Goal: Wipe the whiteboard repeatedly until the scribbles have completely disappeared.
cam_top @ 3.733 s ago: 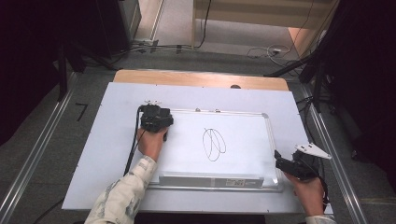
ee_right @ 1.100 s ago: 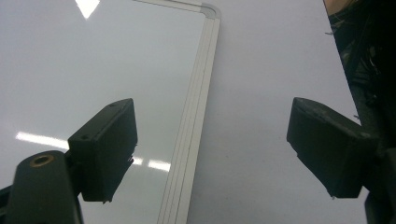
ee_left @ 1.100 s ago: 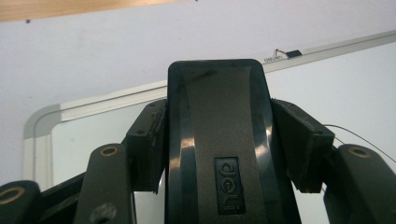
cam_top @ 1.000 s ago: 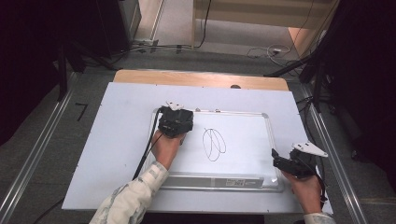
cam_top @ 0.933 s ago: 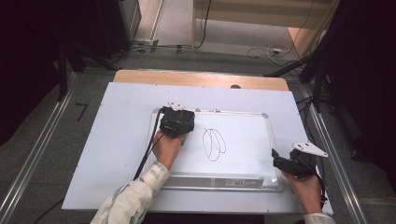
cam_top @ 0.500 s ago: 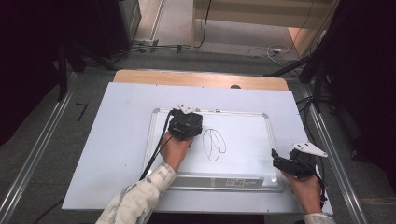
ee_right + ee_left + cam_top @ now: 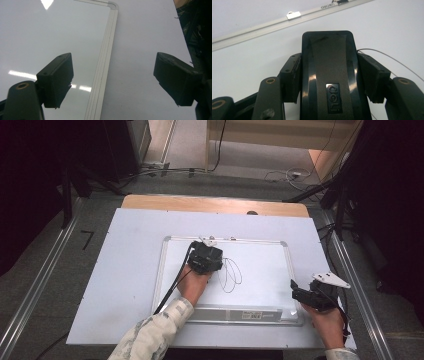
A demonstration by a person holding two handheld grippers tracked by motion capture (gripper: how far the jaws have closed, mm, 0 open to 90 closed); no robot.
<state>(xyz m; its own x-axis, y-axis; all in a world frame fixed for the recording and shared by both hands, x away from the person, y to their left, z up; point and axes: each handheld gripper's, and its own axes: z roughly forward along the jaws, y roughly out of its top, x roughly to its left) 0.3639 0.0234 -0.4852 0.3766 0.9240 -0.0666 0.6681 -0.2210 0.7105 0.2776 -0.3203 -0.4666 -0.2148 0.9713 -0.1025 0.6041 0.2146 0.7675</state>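
A whiteboard (image 7: pixel 260 262) lies flat on the white table top, with black pen loops (image 7: pixel 231 275) drawn near its middle. My left gripper (image 7: pixel 205 257) rests on the board just left of the loops, shut on a black board eraser (image 7: pixel 328 55). Both pads (image 7: pixel 292 75) press the eraser's sides, and a drawn line (image 7: pixel 387 57) runs just to its right. My right gripper (image 7: pixel 296 292) sits at the board's lower right corner. It stands open (image 7: pixel 113 80), with nothing between its pads, straddling the board's metal frame (image 7: pixel 103 62).
The white table top (image 7: pixel 125 270) extends left of the board, with a wooden strip (image 7: pixel 215 204) along its far edge. Metal rails (image 7: pixel 45 285) flank the table. Cables (image 7: pixel 295 172) lie on the floor behind it. A small clip (image 7: pixel 293 15) sits on the board's top frame.
My left hand has carried the eraser rightward across the board, from its left part up to the drawn loops. The right hand has stayed put.
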